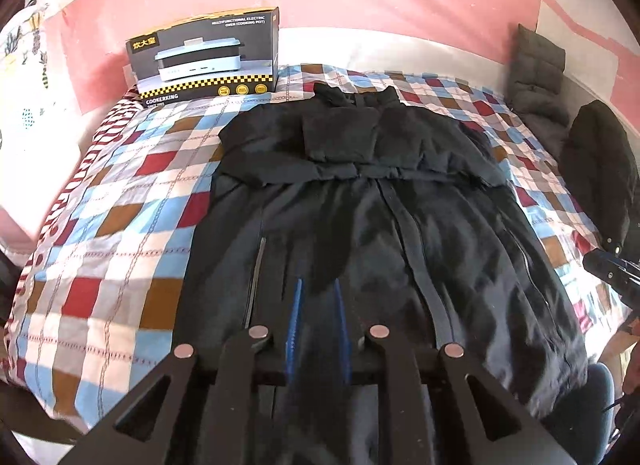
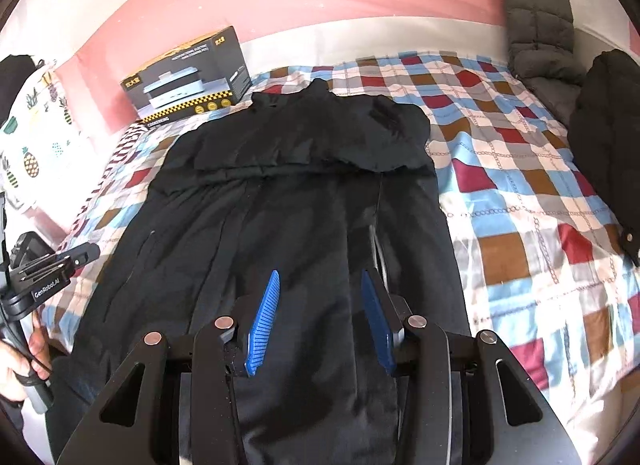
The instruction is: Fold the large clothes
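A long black coat (image 1: 360, 201) lies flat on the checked bedspread (image 1: 120, 193), collar at the far end and both sleeves folded across the chest. My left gripper (image 1: 318, 285) hovers over the coat's lower left part; its blue fingers stand a narrow gap apart with nothing between them. Over the coat's (image 2: 280, 193) lower right part my right gripper (image 2: 320, 277) is open wider, also with nothing in it. The left gripper's body (image 2: 40, 277) and a hand (image 2: 16, 365) appear at the right wrist view's left edge.
A cooker box (image 1: 208, 57) stands at the bed's far left by the pink wall. A grey quilted cushion (image 1: 538, 65) and another black jacket (image 1: 600, 169) lie along the right side. A pineapple-print pillow (image 2: 32, 145) sits at the left.
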Demonstrator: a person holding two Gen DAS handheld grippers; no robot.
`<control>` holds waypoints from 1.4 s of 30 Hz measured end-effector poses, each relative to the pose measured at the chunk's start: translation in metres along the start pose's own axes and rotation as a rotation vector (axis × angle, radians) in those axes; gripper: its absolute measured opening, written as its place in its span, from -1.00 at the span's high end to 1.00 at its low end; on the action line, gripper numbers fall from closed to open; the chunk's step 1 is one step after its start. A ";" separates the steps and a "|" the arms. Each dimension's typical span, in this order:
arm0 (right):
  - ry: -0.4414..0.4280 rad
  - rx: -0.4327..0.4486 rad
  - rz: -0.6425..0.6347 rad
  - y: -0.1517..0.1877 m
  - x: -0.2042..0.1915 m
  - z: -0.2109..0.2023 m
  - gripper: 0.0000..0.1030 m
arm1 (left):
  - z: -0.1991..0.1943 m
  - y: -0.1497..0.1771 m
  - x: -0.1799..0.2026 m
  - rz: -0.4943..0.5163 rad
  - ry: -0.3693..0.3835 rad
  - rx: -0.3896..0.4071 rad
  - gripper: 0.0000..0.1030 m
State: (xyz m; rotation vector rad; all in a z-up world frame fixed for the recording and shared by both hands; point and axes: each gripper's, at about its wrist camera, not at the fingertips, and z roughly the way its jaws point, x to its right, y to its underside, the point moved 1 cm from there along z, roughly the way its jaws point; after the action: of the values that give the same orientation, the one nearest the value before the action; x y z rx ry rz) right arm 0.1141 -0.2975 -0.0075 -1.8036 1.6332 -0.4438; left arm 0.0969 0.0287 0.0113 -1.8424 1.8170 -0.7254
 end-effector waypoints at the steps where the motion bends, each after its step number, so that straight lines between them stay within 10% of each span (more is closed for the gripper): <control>1: 0.002 0.001 0.000 0.003 -0.001 -0.005 0.15 | -0.004 0.003 0.001 -0.001 0.002 -0.001 0.65; 42: 0.047 -0.112 0.080 0.093 0.039 -0.029 -0.15 | -0.021 0.098 -0.068 -0.112 -0.060 -0.119 0.37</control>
State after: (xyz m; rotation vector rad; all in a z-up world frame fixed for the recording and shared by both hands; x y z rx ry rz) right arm 0.0324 -0.3434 -0.0545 -1.8133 1.7868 -0.3677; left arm 0.0089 0.0948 -0.0404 -2.0336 1.7654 -0.6059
